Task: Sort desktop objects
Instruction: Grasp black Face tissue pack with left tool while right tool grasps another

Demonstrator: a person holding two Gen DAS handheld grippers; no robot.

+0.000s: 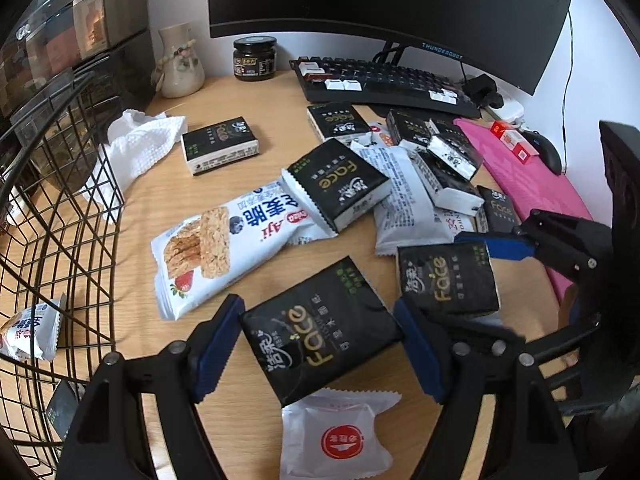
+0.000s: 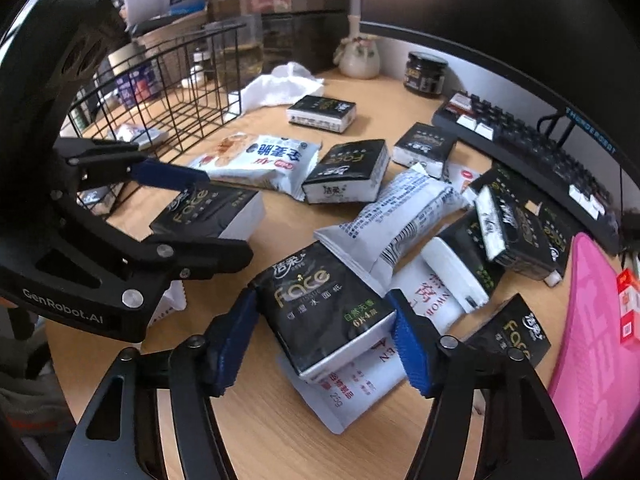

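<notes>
Wooden bench (image 1: 280, 92) under a dark monitor (image 1: 380, 0), crowded with packets. Black keyboard (image 1: 392, 80) along the back, pink mat (image 1: 532, 184) to the right of the pile, wire basket (image 1: 60, 208) at the left edge with a snack packet inside. White cloth (image 1: 136, 148) lies beside the basket; ceramic vase (image 1: 180, 64) and dark jar (image 1: 255, 58) stand near the wall.

Long oat-bar wrapper (image 1: 224, 244) lies mid-bench, touching a heap of black tissue packs and white wrappers.

Left hand-held gripper (image 1: 320, 344): blue pads on either side of a black tissue pack (image 1: 320, 340), pressing its edges, so it is grasping that pack. The pack is tilted, above a white round-logo sachet (image 1: 336, 436).

Right hand-held gripper (image 2: 324, 324): blue pads against both sides of another black tissue pack (image 2: 320, 304), clamped on it. This pack rests on white wrappers (image 2: 352, 388) near the front of the bench, just beside the left one.
</notes>
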